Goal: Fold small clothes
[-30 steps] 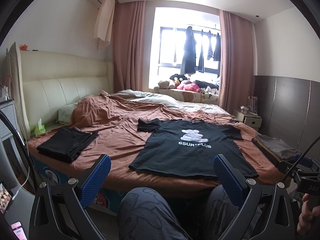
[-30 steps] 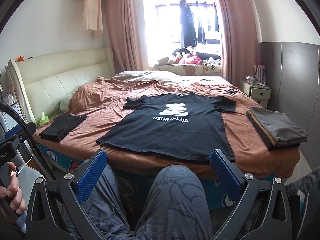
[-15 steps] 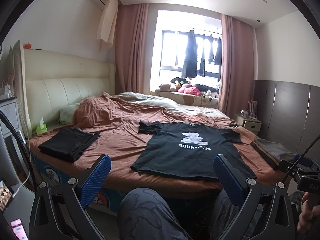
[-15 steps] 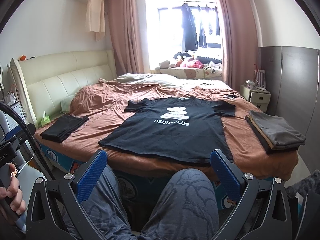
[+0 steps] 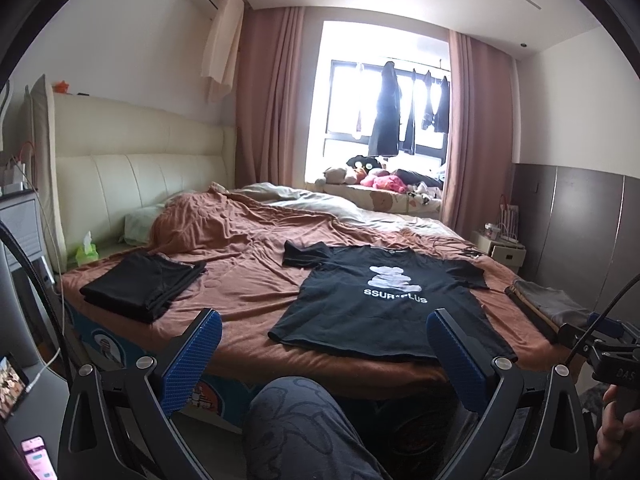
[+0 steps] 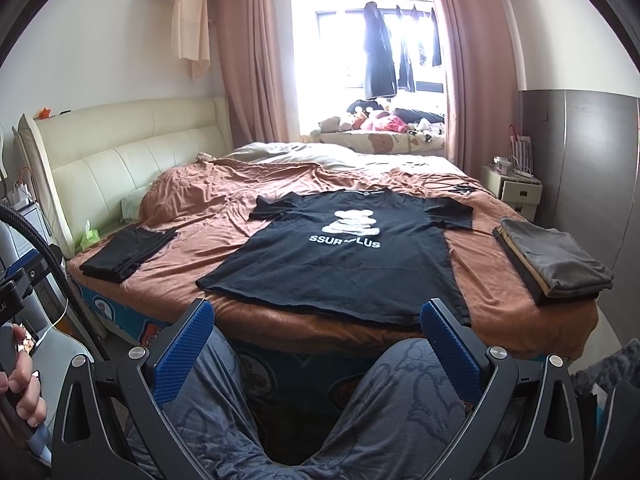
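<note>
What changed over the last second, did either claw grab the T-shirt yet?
No grab. Both views tilted slightly, so the bed scene sits a bit lower in frame. The left claw and right claw are open and empty as before. The black T-shirt lies flat and unmoved.

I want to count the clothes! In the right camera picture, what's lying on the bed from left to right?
Folded black clothes → black T-shirt with a bear print, spread flat → folded grey and tan stack.
</note>
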`<control>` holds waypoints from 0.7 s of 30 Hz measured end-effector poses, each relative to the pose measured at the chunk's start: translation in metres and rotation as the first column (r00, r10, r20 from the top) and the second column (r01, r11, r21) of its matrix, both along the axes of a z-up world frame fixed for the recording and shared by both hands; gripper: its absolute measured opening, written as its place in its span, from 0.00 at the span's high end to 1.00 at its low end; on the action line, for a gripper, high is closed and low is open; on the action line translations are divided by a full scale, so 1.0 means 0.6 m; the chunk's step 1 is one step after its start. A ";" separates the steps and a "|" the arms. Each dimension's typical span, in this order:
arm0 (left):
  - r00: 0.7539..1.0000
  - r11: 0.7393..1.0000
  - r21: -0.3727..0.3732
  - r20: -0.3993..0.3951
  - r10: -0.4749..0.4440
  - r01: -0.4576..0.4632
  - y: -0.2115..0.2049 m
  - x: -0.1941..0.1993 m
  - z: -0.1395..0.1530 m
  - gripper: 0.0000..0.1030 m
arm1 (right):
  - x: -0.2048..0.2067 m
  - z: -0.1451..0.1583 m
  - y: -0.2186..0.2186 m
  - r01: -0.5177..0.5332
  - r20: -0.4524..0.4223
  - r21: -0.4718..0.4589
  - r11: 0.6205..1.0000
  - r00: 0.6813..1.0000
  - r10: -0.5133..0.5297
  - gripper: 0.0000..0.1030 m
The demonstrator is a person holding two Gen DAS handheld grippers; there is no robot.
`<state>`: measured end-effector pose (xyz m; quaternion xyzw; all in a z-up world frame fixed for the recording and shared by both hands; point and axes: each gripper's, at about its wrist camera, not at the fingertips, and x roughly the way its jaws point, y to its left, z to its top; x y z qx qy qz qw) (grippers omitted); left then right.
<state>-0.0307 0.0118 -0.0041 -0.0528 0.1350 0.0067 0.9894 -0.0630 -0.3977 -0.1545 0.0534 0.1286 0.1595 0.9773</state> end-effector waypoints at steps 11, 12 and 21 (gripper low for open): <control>1.000 1.000 -0.014 -0.027 0.003 -0.003 0.013 0.027 -0.006 0.00 | 0.030 0.006 0.007 0.003 -0.023 -0.002 1.000 1.000 -0.003 0.00; 1.000 1.000 -0.013 -0.030 0.003 -0.003 0.012 0.031 -0.006 0.00 | 0.034 0.007 0.008 0.004 -0.024 -0.002 1.000 1.000 -0.004 0.00; 0.997 1.000 -0.010 -0.073 0.004 -0.005 0.027 0.086 -0.004 0.00 | 0.107 0.024 0.023 0.000 -0.062 0.010 1.000 0.998 0.000 0.00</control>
